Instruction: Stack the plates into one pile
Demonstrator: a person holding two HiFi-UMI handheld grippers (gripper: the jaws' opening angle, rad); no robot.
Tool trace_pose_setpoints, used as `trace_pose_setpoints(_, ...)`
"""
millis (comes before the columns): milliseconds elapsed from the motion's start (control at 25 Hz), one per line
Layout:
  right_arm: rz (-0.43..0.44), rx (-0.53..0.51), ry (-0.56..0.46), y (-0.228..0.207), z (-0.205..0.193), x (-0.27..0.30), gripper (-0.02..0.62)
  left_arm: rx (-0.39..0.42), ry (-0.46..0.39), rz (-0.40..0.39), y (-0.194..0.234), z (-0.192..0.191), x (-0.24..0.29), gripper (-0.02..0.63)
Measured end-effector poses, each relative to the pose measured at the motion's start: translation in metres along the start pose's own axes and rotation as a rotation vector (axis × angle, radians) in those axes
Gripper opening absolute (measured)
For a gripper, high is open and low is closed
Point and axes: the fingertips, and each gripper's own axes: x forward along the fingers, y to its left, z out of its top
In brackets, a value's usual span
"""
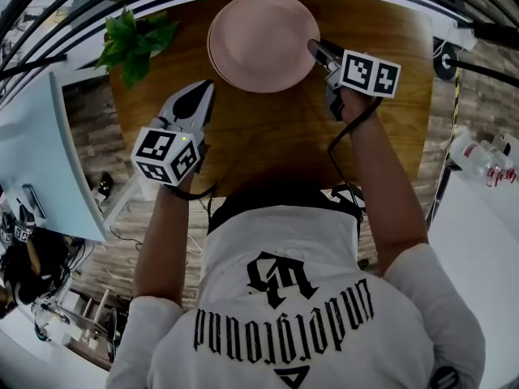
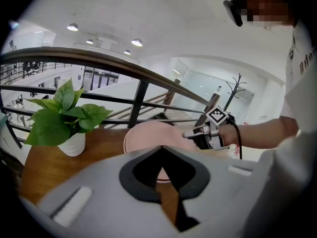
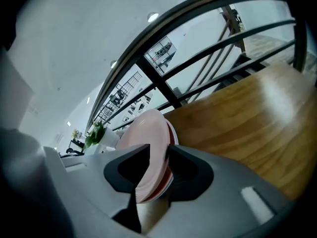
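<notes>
Pink plates (image 1: pixel 259 43) sit in one pile at the far middle of a round wooden table (image 1: pixel 276 140), seen from the head view looking steeply down. No loose plate shows elsewhere on the table. The right gripper (image 1: pixel 316 49) reaches the pile's right rim, its tips at the edge. The left gripper (image 1: pixel 201 96) hangs over bare wood, nearer the person and to the left of the pile, apart from it. A potted plant (image 1: pixel 134 39) stands at the far left edge.

In the left gripper view, the left gripper (image 2: pixel 161 150) has its jaw tips together with nothing between them. The plates (image 2: pixel 148 133) lie ahead and slightly right of it, flat on the table. The right gripper (image 2: pixel 192 132) comes in from the right and meets their rim.

In the right gripper view, the right gripper (image 3: pixel 157 155) has its jaws apart, straddling the rim of the top plate. The plates (image 3: pixel 143 128) appear edge-on, with a darker-edged plate under the pink one. The pads do not clearly press on the rim.

Being round, the pile has no long axis. The right hand is much the nearer. Judging from this, the rim runs straight into the right jaw gap, so that gripper would clear it by backing out toward the person.
</notes>
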Motion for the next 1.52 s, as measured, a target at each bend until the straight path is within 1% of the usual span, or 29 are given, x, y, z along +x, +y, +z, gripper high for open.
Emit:
trace_pose_setpoints(80,-0.037,-0.04,-0.017,-0.003,0.004,-0.004,0.109,-0.002,-0.002,-0.001,-0.001,0.0,0.0,0.046)
trace_pose_setpoints(200,-0.069,-0.048,-0.044,-0.007,0.01,-0.011,0.109,0.0,-0.007,-0.004,-0.003,0.002,-0.001,0.046)
trace_pose_setpoints(600,-0.065,-0.087,-0.084,0.021,0.005,-0.03,0.107,0.03,-0.049,-0.01,-0.004,0.008,-0.029,0.046)
trace_pose_setpoints(800,-0.063,-0.122,-0.107,0.045,0.0,-0.04,0.107,0.034,-0.08,-0.006,0.0,0.01,-0.051,0.046)
trace_pose_setpoints(960,-0.069,-0.155,-0.137,0.066,-0.006,-0.058,0.107,0.049,-0.115,-0.01,-0.005,0.017,-0.076,0.047)
trace_pose_setpoints(1120,-0.067,-0.204,-0.158,0.1,-0.018,-0.073,0.106,0.072,-0.153,-0.013,-0.005,0.025,-0.11,0.046)
trace_pose_setpoints(1240,-0.072,-0.252,-0.181,0.117,-0.021,-0.091,0.106,0.09,-0.184,-0.014,-0.014,0.033,-0.128,0.046)
trace_pose_setpoints(1520,-0.081,-0.371,-0.293,0.171,-0.029,-0.133,0.103,0.129,-0.233,-0.027,-0.026,0.038,-0.174,0.046)
